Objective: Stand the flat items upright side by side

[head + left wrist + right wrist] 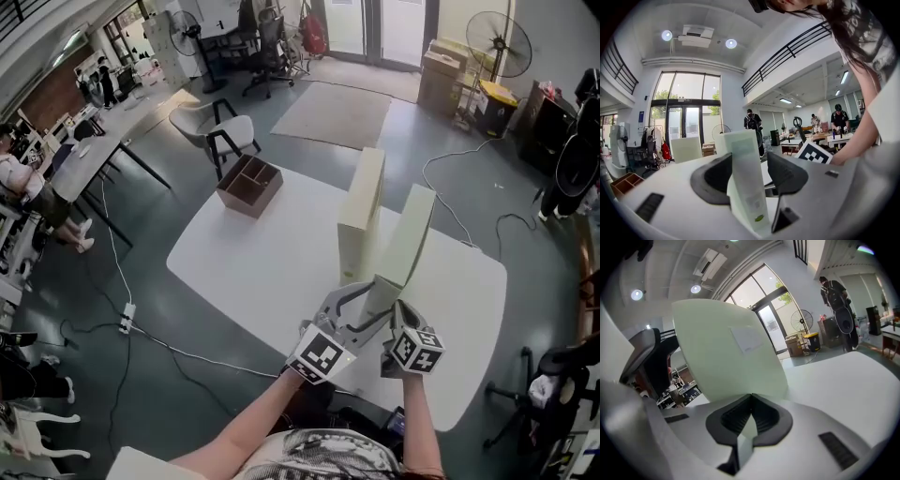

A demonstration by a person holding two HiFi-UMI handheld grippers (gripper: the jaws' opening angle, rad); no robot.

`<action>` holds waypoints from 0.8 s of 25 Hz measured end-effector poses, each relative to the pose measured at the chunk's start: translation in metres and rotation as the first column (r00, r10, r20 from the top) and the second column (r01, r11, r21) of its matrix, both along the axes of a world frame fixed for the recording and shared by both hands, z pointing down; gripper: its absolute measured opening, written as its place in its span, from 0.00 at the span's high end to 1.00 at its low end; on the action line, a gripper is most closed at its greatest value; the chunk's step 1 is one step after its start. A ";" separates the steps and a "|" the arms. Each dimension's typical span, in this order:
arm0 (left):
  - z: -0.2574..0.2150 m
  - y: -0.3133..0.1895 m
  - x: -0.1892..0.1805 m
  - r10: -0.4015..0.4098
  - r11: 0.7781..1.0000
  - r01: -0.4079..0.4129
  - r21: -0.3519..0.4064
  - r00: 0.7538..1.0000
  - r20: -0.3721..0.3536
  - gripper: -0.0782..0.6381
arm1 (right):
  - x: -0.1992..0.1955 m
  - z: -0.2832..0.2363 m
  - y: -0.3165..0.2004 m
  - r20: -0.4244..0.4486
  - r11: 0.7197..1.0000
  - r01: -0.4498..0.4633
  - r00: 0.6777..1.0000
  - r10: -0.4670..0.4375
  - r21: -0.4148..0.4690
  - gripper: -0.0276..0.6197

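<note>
White table [253,262]. Far box [361,211] stands upright on it, alone. Near box [405,239] is on end just right of it, a gap between them, both broad faces much the same way. Its foot is hidden behind the tongs.

Left gripper [749,173] is clamped across the near box's narrow side. Right gripper [750,416] has its jaws together, nipping a thin pale edge of the same box. Brown tray [248,185] sits well apart at the far left corner.

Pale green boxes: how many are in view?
2. One box stands upright mid-table; the other box, right of it, is held by the left gripper and right gripper.
</note>
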State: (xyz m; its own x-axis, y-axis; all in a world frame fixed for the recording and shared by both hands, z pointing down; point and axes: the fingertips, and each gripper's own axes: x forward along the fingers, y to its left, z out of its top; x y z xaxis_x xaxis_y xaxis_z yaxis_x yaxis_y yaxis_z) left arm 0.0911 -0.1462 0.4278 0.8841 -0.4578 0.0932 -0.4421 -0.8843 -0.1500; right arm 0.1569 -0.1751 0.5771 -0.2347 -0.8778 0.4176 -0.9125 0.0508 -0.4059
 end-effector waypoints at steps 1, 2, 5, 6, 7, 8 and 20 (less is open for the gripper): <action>0.000 -0.003 0.001 0.005 1.000 -0.005 -0.004 1.000 -0.007 0.57 | 0.002 0.002 -0.004 0.001 1.000 -0.004 1.000 0.004 -0.006 0.98; 0.000 -0.005 0.002 0.010 1.000 -0.010 -0.008 1.000 -0.013 0.57 | 0.004 0.003 -0.008 -0.002 1.000 -0.006 1.000 0.006 -0.010 0.98; -0.001 -0.014 0.004 0.015 1.000 -0.015 -0.012 1.000 -0.021 0.57 | 0.011 0.004 -0.022 -0.018 1.000 -0.003 1.000 0.002 -0.017 0.98; -0.001 -0.017 0.005 0.013 1.000 -0.014 -0.013 1.000 -0.022 0.57 | 0.012 0.004 -0.027 -0.021 1.000 -0.001 1.000 0.001 -0.018 0.98; -0.001 -0.021 0.005 0.012 1.000 -0.012 -0.014 1.000 -0.023 0.57 | 0.014 0.004 -0.032 -0.022 1.000 -0.001 1.000 0.001 -0.018 0.98; -0.001 -0.024 0.005 0.010 1.000 -0.011 -0.016 1.000 -0.024 0.57 | 0.015 0.004 -0.036 -0.022 1.000 -0.001 1.000 0.001 -0.018 0.98; -0.001 -0.049 0.006 -0.028 0.999 0.027 -0.028 0.999 -0.035 0.57 | 0.021 0.006 -0.069 -0.015 1.000 -0.010 1.000 0.010 -0.025 0.98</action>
State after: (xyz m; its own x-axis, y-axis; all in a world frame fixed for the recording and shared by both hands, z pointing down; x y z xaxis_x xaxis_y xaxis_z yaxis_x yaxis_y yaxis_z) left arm 0.0971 -0.1948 0.4263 0.8743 -0.4795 0.0749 -0.4707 -0.8754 -0.1100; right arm 0.1780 -0.2443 0.5827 -0.2196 -0.8695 0.4424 -0.9188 0.0318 -0.3935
